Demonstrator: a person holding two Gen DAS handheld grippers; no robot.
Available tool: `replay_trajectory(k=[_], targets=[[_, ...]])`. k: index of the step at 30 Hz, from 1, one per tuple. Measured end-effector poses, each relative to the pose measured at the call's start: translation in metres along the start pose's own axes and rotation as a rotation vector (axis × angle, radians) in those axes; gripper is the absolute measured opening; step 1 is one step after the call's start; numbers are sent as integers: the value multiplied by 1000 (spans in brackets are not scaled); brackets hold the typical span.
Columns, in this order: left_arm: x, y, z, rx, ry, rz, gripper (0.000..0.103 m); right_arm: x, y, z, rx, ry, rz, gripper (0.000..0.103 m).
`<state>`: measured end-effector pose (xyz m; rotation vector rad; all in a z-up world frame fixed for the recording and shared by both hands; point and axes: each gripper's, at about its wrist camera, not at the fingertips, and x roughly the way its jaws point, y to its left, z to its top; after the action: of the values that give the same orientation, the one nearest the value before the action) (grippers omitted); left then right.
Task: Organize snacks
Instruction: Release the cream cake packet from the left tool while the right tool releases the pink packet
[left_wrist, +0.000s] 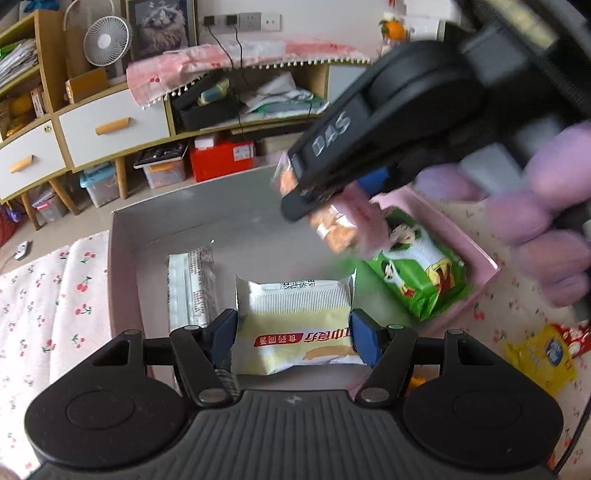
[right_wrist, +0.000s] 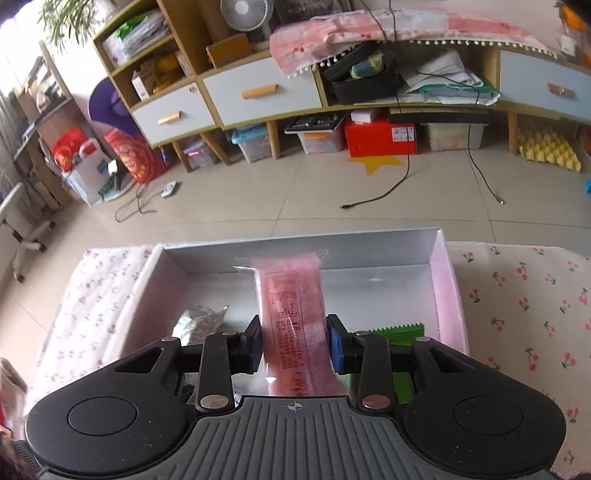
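While both grippers hang over it, the box is the largest of the task's things: a shallow open carton with a pale grey inside and pink outer walls, standing on a cherry-print cloth. It lies ahead of and below both pairs of jaws.

Next in size is the pink packet, long and translucent with red print. The right gripper is clamped on its sides, so the packet stands up between the jaws and reaches forward over the box. The pale yellow packet, with a white crimped end and a red label, sits between the blue pads of the left gripper; both pads touch its edges, and the jaws are closed on it over the box floor.

A green packet with cartoon figures lies to the right of the left jaws, against the box wall. A silver packet lies just left of them.

Only the left wrist view shows the right gripper from outside, with a gloved hand around its handle and orange pieces inside the blurred pink packet. That view alone shows a yellow wrapper on the cloth. The right wrist view shows only the green packet's sawtooth edge beside its right jaw.
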<state>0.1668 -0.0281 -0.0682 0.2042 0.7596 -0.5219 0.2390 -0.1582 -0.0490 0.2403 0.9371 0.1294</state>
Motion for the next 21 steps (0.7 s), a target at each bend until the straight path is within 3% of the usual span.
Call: replay_trajectory(k=[5,7,9,11,13,16,21], targets=[[-4,2,-2,-12,-14,-27,66,11,5,1,-12,-1,-9,35],[-6,1,-4,-8,-25,-31,72,10,7,2,-6,-8,-16,35],[-9,-1,-6,-6,-29,-37,72,8,8,1,4,-10,-11,48],[-12,-3,-6,4,-27,-35,75,4,9,0,6,-23,-13,54],[-15,-4,-5,7,-33,-37,80,1,9,0,1,-24,-13,55],[-20,-4,-4,-4,-36,-48,89,-8,10,-4,-2,-23,-22,68],[-29,-9,0,12,-25,-25,96,-34,8,-9,-41,-26,-40,74]])
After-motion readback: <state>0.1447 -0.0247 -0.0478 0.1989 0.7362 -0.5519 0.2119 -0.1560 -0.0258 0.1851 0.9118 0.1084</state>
